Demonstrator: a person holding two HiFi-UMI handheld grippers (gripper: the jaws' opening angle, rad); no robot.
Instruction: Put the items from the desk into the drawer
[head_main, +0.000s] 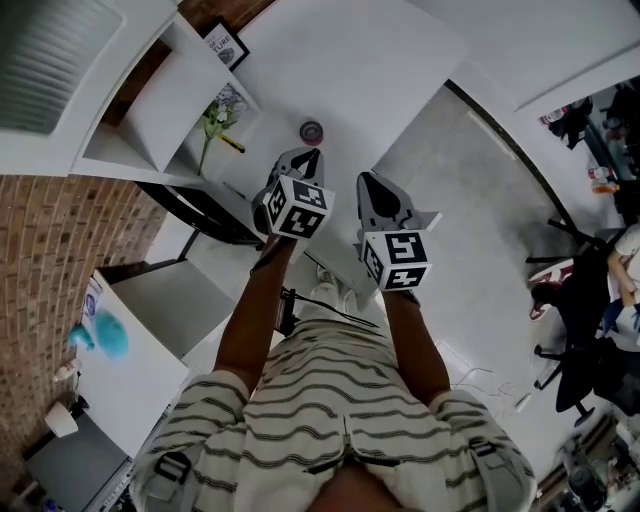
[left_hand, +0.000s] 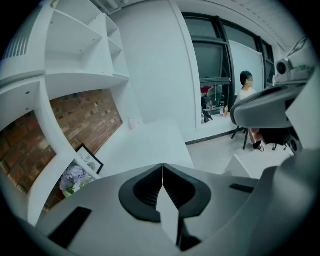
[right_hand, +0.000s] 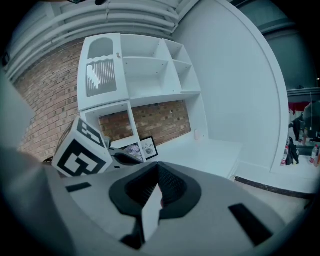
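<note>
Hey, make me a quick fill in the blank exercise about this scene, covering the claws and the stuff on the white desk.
1. The left claw and the right claw are both ___, with nothing between them.
2. The wall behind the white shelves is made of ___.
3. On the desk, the framed picture stands next to a bunch of ___.
Missing words: shut; brick; flowers.

The desk (head_main: 350, 70) fills the upper middle of the frame, with a shelf unit (head_main: 130, 110) at the upper left. On the desk, 1 small round item (head_main: 311, 132) lies near the frame's centre, flowers (head_main: 215, 118) lie left of it, and a framed picture (head_main: 228, 45) stands above the flowers.
</note>
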